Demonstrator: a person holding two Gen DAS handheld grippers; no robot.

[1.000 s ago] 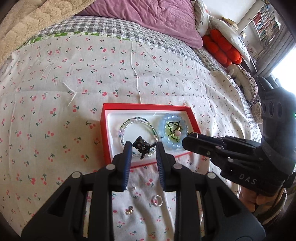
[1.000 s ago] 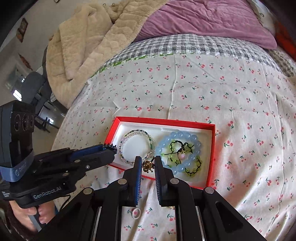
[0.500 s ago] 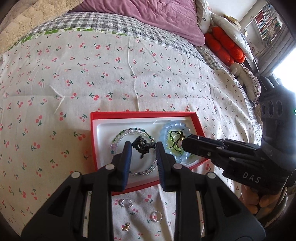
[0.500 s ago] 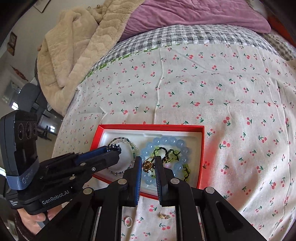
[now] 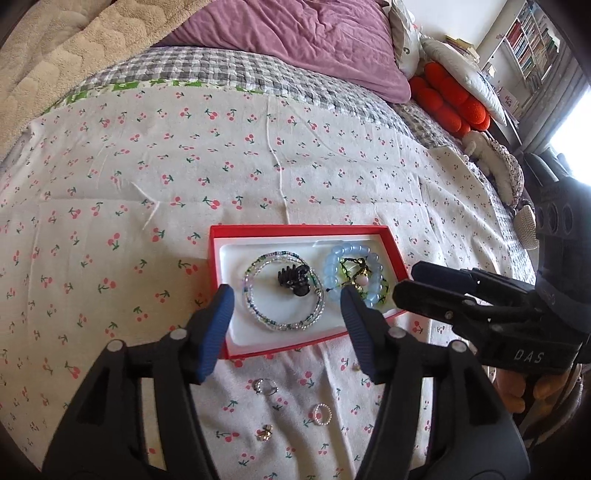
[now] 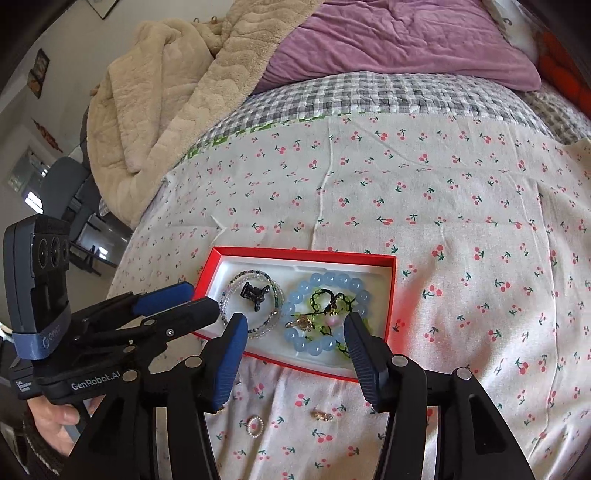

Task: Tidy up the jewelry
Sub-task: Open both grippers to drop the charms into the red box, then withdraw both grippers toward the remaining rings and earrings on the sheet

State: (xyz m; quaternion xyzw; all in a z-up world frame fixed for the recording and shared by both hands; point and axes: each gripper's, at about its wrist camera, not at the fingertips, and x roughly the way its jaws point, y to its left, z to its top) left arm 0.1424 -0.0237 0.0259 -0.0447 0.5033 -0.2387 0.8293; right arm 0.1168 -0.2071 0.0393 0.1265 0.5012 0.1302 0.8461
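A red box with a white lining (image 5: 218, 280) (image 6: 390, 295) lies on the cherry-print bedsheet. Inside it lie a clear beaded bracelet (image 5: 258, 321) (image 6: 275, 314), a black piece (image 5: 293, 279) (image 6: 255, 291), a blue bead bracelet (image 5: 332, 273) (image 6: 325, 345), green-black cords and a small gold piece (image 6: 301, 322). My left gripper (image 5: 286, 312) is open and empty over the box's near side. My right gripper (image 6: 295, 341) is open and empty over the blue bracelet. Loose small rings (image 5: 266, 386) (image 5: 320, 414) (image 6: 255, 424) and gold pieces (image 5: 264, 432) (image 6: 322, 415) lie on the sheet in front of the box.
A purple duvet (image 5: 295, 33) and a beige fleece blanket (image 6: 166, 96) lie at the far end of the bed. Red cushions (image 5: 447, 99) sit at the far right. The bed's left edge drops to the floor (image 6: 85, 266).
Both grippers have opened. The left one let the black piece fall inside the clear bracelet; the right one let the gold piece fall onto the blue bracelet.
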